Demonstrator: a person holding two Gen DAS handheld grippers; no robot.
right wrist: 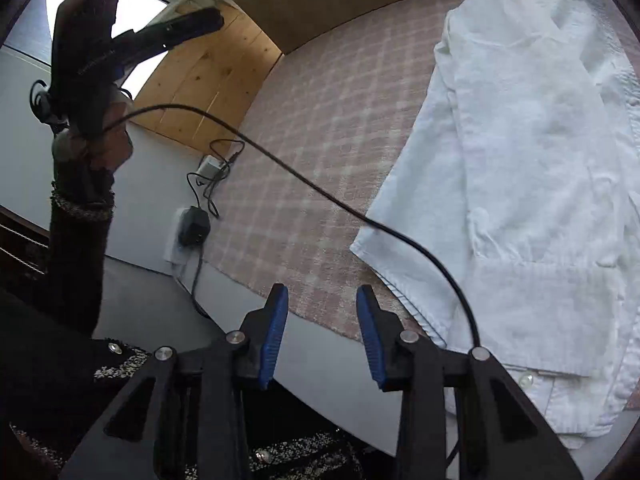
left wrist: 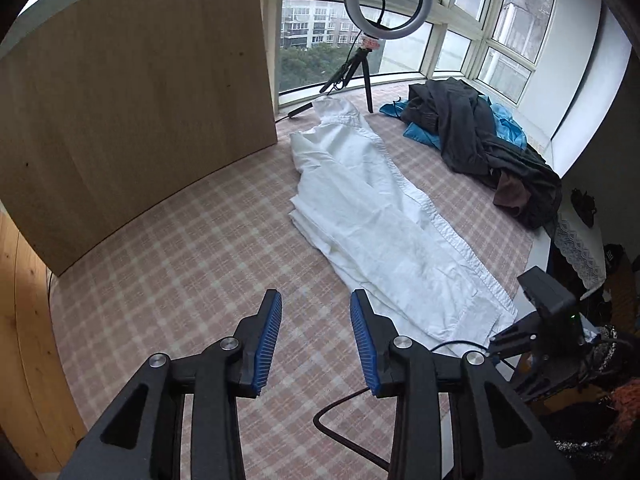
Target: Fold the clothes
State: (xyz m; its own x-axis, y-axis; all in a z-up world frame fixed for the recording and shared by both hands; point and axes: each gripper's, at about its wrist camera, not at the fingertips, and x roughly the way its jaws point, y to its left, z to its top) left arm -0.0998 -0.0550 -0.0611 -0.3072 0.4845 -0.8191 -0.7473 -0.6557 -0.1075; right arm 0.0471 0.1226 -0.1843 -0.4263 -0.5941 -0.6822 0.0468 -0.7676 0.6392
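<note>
- My left gripper (left wrist: 316, 344) hangs over the checked pink mat (left wrist: 192, 256) with its blue pads parted and nothing between them. It points at bare mat, left of the shirt.
- Far left stands one wooden panel (left wrist: 132, 92); it plays no part in the folding.
- The white shirt (left wrist: 380, 216) lies on the mat to the right of my left gripper. It runs from its collar at the far end, near the window, down to its hem at the near right.
- It looks folded lengthwise already: a long narrow strip with layered edges on its left side. I judge the side folds done and the crosswise folds still to make.
- Behind the collar stands one ring light (left wrist: 388, 0) on a tripod.
- Far right is one heap of unfolded clothes (left wrist: 480, 140). I count at least three pieces in it by colour: dark grey, blue, and a brownish one. More may be buried, so most of the task is left.
- My right gripper (right wrist: 322, 336) hovers at the mat's near edge, just left of the shirt's hem corner. Its pads are parted too and it holds nothing; a black cable (right wrist: 304, 184) crosses in front.
- Count: two grippers, one shirt laid out, one heap.
</note>
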